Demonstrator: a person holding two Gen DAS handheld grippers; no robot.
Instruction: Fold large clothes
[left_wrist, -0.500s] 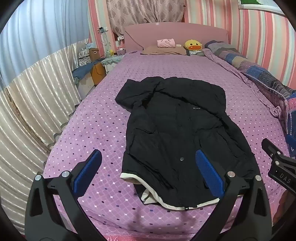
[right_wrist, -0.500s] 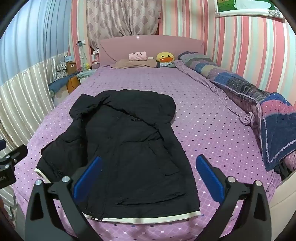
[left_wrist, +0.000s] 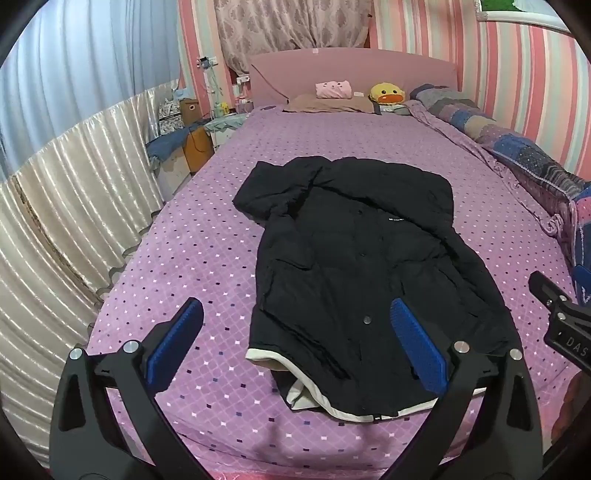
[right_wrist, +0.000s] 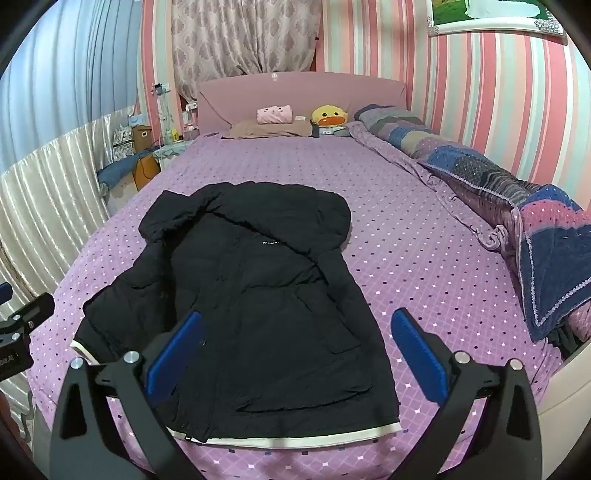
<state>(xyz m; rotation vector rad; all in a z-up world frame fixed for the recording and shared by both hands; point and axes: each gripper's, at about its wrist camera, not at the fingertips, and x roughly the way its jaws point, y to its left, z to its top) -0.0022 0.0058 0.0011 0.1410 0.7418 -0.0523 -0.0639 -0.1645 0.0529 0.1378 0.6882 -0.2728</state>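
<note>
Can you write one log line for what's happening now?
black coat: flat on bed, unfolded | left gripper: open | right gripper: open

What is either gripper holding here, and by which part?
Nothing. The left gripper and right gripper are open above the black coat, touching no part.

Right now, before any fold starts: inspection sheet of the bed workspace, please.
Surface: purple dotted bedspread, flat.
Job's things: black coat spread front up, hood toward the headboard, white-trimmed hem at the near edge, unfolded.
Clutter: rolled patchwork quilt along one side; duck plush, pink pillow at the headboard.
Grippers: left gripper and right gripper open, above the hem, holding nothing.
Cables: wires by the wall socket.
Surroundings: striped walls, curtains, cluttered bedside table.
</note>
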